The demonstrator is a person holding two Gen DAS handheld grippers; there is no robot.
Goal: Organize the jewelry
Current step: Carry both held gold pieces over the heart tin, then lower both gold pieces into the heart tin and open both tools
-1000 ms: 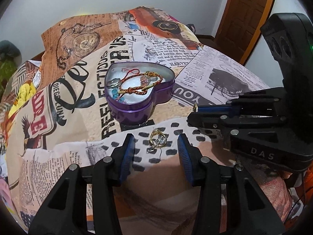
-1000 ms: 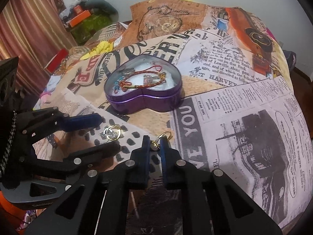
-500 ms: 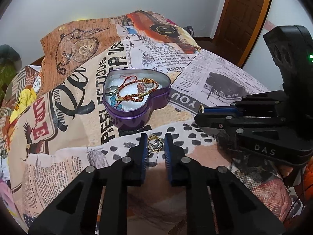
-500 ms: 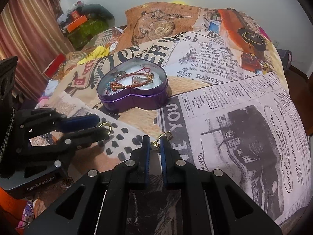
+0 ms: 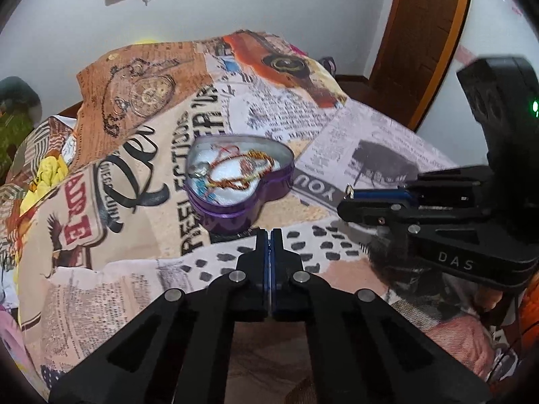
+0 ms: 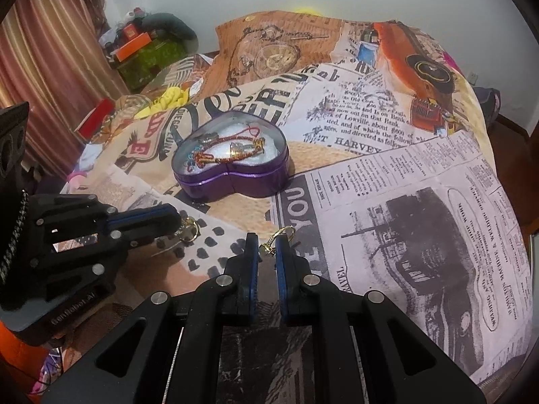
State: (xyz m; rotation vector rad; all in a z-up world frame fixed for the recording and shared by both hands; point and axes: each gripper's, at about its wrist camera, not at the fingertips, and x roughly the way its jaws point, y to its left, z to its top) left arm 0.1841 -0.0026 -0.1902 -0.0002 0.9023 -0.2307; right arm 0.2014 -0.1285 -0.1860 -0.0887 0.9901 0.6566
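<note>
Bedspread (image 6: 387, 202) printed with newspaper columns, a pocket watch and an orange vintage car, spread over a bed and carrying all the jewelry. Near the middle, resting on the print, a purple heart-shaped metal tin (image 6: 232, 175), lid off, white lining inside, holding a tangle of red and gold cord bracelets (image 6: 232, 151) with some turquoise beads. Same tin (image 5: 241, 181) ahead of the left gripper (image 5: 268, 235), blue-padded fingers pressed together with no gap visible from its own camera; seen from the right wrist, that same left gripper (image 6: 177, 220) pinching a small gold hoop earring (image 6: 188, 232) at the fingertips, the hoop hanging below them over the black-dotted patch of the bedspread, just short of the tin. Right gripper (image 6: 267, 245) with fingers nearly closed, clamped on a second gold earring with a hook and small chain (image 6: 278, 239), the hook poking up between the tips above the bedspread. From the left wrist, the right gripper (image 5: 343, 200) reaching in from the right, a bit of gold loop (image 5: 349, 190) showing at its tip. Both earrings near the tin, neither inside it. Brown wooden door (image 5: 427, 33) behind, striped curtain (image 6: 43, 67) at far left.
</note>
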